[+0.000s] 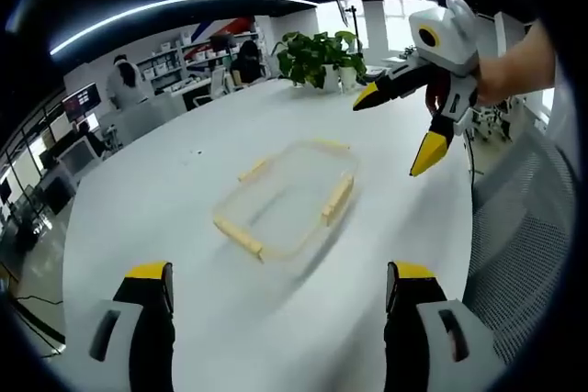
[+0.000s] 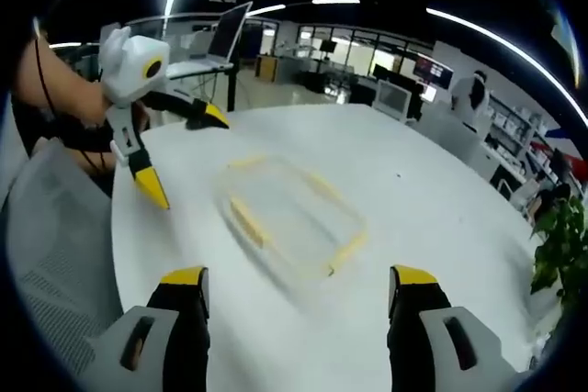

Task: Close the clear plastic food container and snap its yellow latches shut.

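Container (image 1: 289, 197) sits lidded on the counter (image 1: 165, 218), latches (image 1: 337, 199) unsnapped; my left tool (image 1: 280, 284) and right tool (image 2: 299, 286), both released, must close in on it.

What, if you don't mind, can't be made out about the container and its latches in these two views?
- Clear container: motion blur in both views hides whether its lid is seated.
- Yellow latches: smeared in the left gripper view, snapped or loose unreadable.
- Potted plant: cut off by the right gripper view's edge.

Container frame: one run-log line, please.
container: on white table, untouched | left gripper: open, above table | right gripper: open, above table
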`<control>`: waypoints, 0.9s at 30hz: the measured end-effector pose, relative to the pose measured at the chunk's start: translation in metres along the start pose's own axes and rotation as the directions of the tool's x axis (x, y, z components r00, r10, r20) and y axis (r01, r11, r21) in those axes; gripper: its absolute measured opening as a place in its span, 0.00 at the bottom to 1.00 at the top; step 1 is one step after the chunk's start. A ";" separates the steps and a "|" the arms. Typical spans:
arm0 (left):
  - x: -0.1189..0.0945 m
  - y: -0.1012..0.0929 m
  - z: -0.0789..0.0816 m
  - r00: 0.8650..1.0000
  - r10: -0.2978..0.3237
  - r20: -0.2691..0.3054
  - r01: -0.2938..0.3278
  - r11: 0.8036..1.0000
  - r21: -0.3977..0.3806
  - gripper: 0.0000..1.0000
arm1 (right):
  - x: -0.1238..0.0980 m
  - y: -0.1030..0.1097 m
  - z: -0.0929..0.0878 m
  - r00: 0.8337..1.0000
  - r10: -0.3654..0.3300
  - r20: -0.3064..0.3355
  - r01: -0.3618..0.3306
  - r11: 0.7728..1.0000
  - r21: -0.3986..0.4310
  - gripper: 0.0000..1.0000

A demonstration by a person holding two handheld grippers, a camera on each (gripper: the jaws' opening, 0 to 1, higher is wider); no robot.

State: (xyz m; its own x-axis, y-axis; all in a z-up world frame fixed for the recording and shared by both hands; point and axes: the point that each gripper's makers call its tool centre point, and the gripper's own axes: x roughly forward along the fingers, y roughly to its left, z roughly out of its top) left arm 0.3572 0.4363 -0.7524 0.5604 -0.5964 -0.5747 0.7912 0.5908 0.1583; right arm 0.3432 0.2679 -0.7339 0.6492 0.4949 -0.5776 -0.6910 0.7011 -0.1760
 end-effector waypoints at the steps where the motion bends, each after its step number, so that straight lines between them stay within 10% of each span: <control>1: -0.002 0.000 -0.001 1.000 0.002 0.000 -0.002 1.000 -0.005 0.97 | -0.003 -0.001 0.000 1.000 -0.007 0.006 0.007 1.000 0.011 0.81; 27: -0.030 -0.025 -0.025 1.000 0.004 0.025 -0.001 0.993 -0.121 0.99 | -0.037 0.015 -0.022 0.997 -0.045 0.062 0.038 0.994 0.106 0.81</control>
State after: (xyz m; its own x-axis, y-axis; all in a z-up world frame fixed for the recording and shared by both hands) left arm 0.3149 0.4533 -0.7591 0.5694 -0.6072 -0.5541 0.7552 0.6527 0.0608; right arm 0.3019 0.2493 -0.7328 0.6981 0.4935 -0.5187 -0.6281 0.7700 -0.1127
